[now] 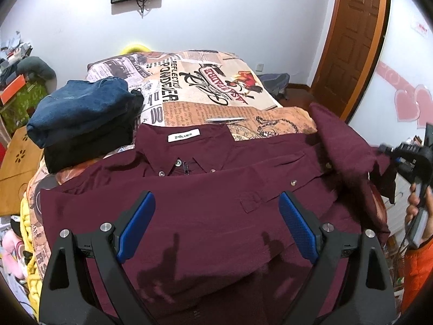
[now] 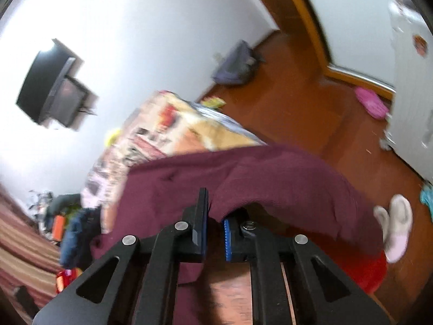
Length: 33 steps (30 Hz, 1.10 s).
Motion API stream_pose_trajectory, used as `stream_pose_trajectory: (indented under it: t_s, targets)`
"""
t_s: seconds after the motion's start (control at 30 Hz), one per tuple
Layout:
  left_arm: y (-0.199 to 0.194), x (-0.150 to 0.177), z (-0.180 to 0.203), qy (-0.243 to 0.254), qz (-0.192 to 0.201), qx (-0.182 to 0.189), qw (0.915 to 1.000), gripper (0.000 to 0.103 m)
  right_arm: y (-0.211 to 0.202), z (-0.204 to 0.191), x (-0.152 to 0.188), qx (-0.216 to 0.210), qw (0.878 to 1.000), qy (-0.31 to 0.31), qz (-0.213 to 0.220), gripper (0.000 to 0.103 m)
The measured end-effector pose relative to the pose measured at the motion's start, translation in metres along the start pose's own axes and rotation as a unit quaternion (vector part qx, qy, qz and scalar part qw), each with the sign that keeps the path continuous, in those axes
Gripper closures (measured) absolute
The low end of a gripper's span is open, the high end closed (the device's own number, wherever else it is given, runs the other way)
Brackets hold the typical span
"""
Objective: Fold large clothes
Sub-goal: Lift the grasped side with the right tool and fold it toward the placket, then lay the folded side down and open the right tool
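A maroon button-up shirt (image 1: pixel 205 216) lies front-up on the printed bedspread (image 1: pixel 205 86), collar toward the far end, white label showing. My left gripper (image 1: pixel 216 216) is open and empty, hovering just above the shirt's chest. My right gripper (image 1: pixel 389 154) is at the right edge of the left wrist view, shut on the shirt's right sleeve (image 1: pixel 349 140) and holding it lifted off the bed. In the right wrist view the right gripper (image 2: pixel 215 216) pinches the maroon cloth (image 2: pixel 284 178), which drapes over its fingers.
A folded denim and black pile (image 1: pixel 84 119) sits on the bed's left side. A wooden stool (image 1: pixel 19 162) stands left of the bed. A door (image 1: pixel 351 35), wooden floor (image 2: pixel 292 92), red stool (image 2: pixel 373 273) and slippers (image 2: pixel 395 224) lie to the right.
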<state>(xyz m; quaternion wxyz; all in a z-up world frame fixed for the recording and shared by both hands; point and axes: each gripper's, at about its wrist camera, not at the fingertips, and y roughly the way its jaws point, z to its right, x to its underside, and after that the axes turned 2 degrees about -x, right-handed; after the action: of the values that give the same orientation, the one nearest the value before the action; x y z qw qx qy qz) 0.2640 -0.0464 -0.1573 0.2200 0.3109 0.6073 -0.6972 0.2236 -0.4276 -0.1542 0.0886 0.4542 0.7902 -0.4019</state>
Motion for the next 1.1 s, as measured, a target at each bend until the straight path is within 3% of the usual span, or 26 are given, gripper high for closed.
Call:
stream_pose_trajectory:
  t_s: [0.27,0.5,0.73,0.9,1.1]
  targets:
    - [-0.017,0.002,-0.021,-0.022,0.025,-0.006,0.9994,0.010,-0.031,-0.105,-0.014,-0.100,0.988,-0.109,0.032,0.095]
    - [-0.040,0.005,-0.050,-0.042,0.052,-0.030,0.9974,0.010,-0.016,-0.200,0.018,-0.175,0.962,-0.210,-0.007,0.095]
    - [-0.064,0.014,-0.084,-0.067,0.076,-0.058,0.9932,0.010,0.027,-0.266,0.087,-0.221,0.927,-0.286,-0.097,0.095]
    - [-0.076,0.023,-0.109,-0.094,0.082,-0.071,0.9896,0.010,0.079,-0.283,0.138,-0.211,0.904,-0.320,-0.191,0.095]
    - [-0.077,0.036,-0.137,-0.136,0.070,-0.088,0.9843,0.010,0.124,-0.276,0.195,-0.179,0.872,-0.338,-0.305,0.095]
